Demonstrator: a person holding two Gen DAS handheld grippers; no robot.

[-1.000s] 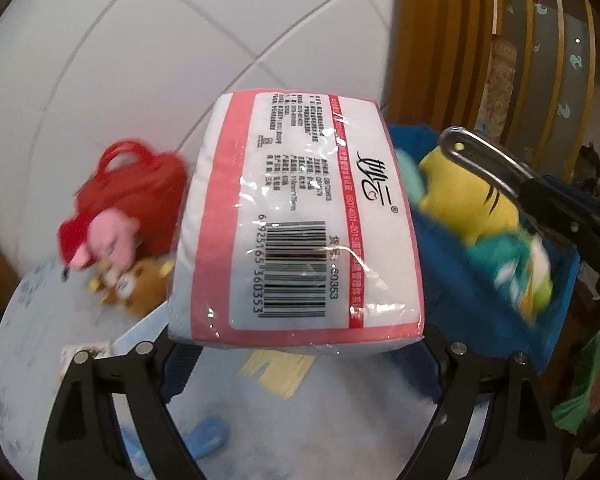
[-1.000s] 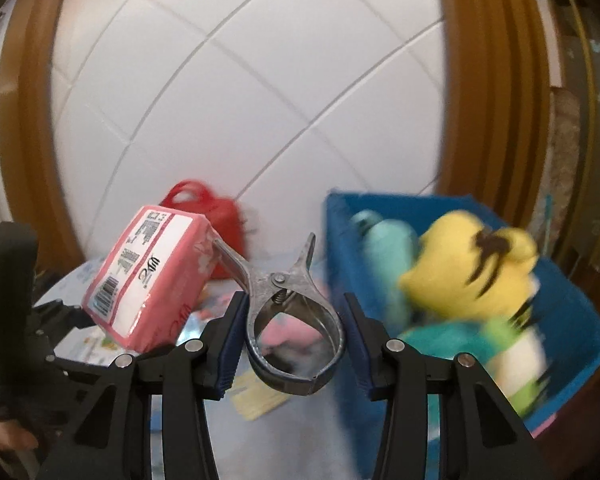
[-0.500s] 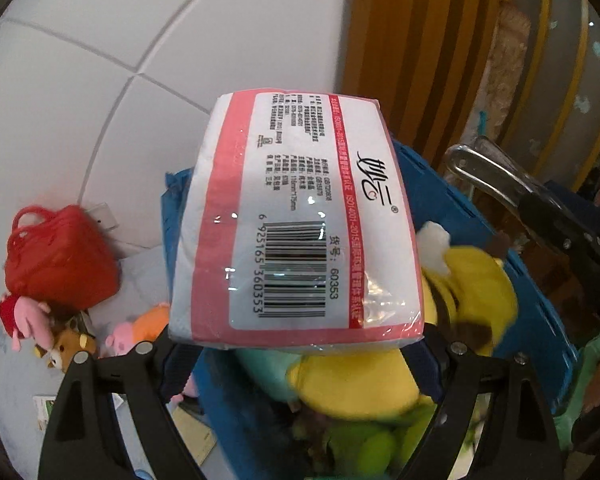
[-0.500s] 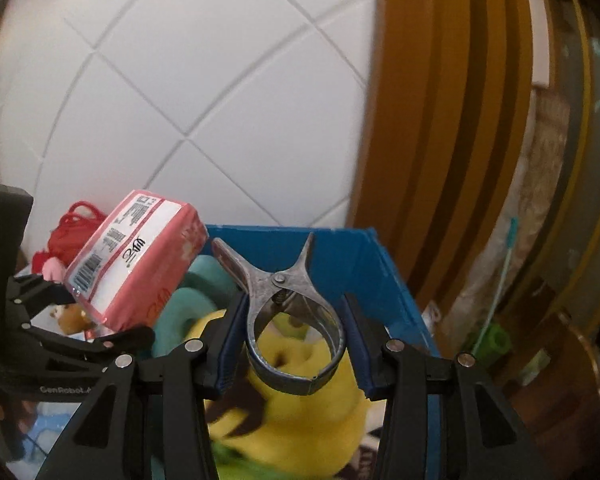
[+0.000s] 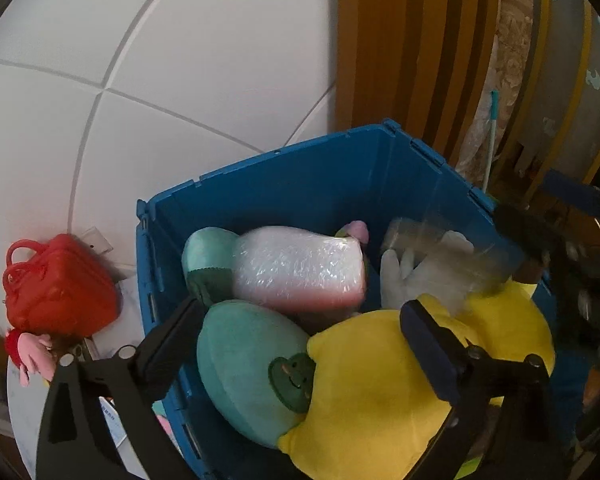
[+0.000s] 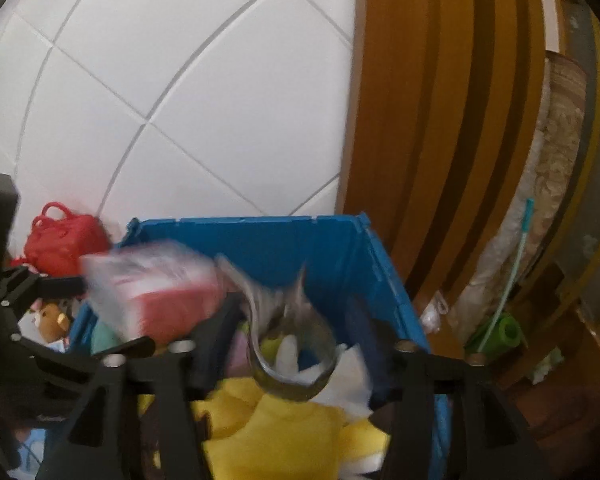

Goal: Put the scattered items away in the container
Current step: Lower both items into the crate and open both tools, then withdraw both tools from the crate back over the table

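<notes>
Firstly, the left wrist view. At far left, a red handbag (image 5: 56, 284) stands on the table (image 5: 18, 396) against the white tiled wall (image 5: 180, 80), with a pink plush toy (image 5: 36, 356) just below it in the frame. Both are outside the blue container (image 5: 300, 184), which fills the centre.

The left hand-held gripper (image 5: 300, 306) is spread wide over the container's open top and grips nothing. The tissue pack (image 5: 300, 268) lies inside the container, apart from both fingers, resting on a teal plush (image 5: 252, 368) toward the back wall. A yellow plush (image 5: 380, 392) takes up the lower right of the container. Above it, toward the right wall, a metal clip (image 5: 440, 248) appears as a grey motion-blurred streak; whether it is resting on anything cannot be told.

In the right wrist view, the red handbag (image 6: 64, 240) is at left and the tissue pack (image 6: 156, 292), blurred, is over the left part of the blue container (image 6: 340, 248). The right hand-held gripper (image 6: 294, 308) is spread, its jaws standing wider than the metal clip (image 6: 292, 340) between them. Each finger appears to stand apart from the clip, although blur limits certainty. The clip is over the yellow plush (image 6: 284, 432), within the container's outline. Wooden trim (image 6: 440, 140) runs up the right of the frame.
</notes>
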